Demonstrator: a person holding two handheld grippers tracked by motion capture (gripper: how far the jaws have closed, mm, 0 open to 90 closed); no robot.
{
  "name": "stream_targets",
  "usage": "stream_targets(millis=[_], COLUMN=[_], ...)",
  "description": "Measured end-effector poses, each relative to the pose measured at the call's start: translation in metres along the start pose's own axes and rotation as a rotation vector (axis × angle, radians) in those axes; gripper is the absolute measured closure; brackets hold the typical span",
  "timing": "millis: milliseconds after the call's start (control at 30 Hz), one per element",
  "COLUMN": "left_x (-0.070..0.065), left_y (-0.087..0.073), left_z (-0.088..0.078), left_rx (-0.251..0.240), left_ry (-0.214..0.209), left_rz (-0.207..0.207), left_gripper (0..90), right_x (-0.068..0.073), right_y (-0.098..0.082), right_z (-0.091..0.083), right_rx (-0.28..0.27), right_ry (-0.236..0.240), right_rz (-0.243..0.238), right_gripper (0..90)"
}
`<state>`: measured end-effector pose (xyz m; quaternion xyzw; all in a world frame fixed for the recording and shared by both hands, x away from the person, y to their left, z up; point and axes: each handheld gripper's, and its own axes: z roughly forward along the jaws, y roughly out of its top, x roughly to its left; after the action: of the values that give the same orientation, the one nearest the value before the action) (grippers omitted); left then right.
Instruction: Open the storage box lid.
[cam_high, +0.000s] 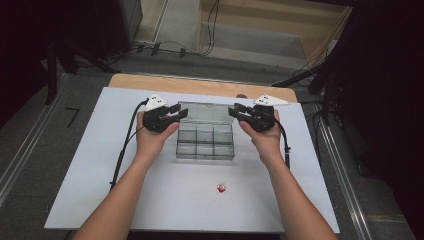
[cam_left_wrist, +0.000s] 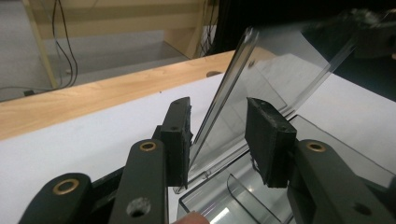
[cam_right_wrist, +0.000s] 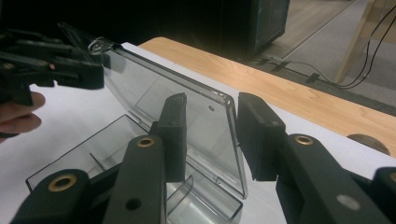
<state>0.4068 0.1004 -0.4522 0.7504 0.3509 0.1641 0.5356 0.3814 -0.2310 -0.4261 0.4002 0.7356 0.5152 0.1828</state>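
Dim workshop floor with trailing cables beyond a wooden table (cam_high: 200, 85), topped by a white board (cam_high: 100, 165). At the middle of that board, a clear plastic box (cam_high: 205, 147) with small compartments, its lid (cam_high: 205, 111) tipped up on the far hinge and leaning slightly back. At the lid's left end, the left gripper (cam_high: 181, 112), brought in level from the side; at the right end, the right gripper (cam_high: 232, 111), mirrored. Placed that way, most likely, to take the thin lid evenly by both short edges and swing it without twisting it or dragging the light box across the board. Seen along the left gripper's jaws: narrowed to a middling gap, lid edge running up between the pads (cam_left_wrist: 180, 135), close against one and clear of the other, so straddled rather than pinched. Much the same along the right gripper's jaws: half narrowed, lid corner standing between the pads (cam_right_wrist: 259, 140), with a gap on at least one side and no firm clamp to be made out. Nearer the person, well apart from the box, a small red thing (cam_high: 221, 188) lying loose on the board, too small to identify.
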Motion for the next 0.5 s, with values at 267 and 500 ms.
stream_targets(millis=[267, 500], left_x=[0.008, 0.014], left_y=[-0.008, -0.014], left_z=[0.010, 0.015], left_rx=[-0.017, -0.016], left_ry=[-0.038, -0.062], left_rz=[-0.023, -0.053], left_gripper=[60.4, 61.2], right_x=[-0.006, -0.012], right_y=[0.001, -0.005], right_z=[0.004, 0.013], right_rx=[-0.006, 0.004], right_ry=[0.008, 0.017], right_rz=[0.030, 0.056], right_gripper=[64.2, 63.3])
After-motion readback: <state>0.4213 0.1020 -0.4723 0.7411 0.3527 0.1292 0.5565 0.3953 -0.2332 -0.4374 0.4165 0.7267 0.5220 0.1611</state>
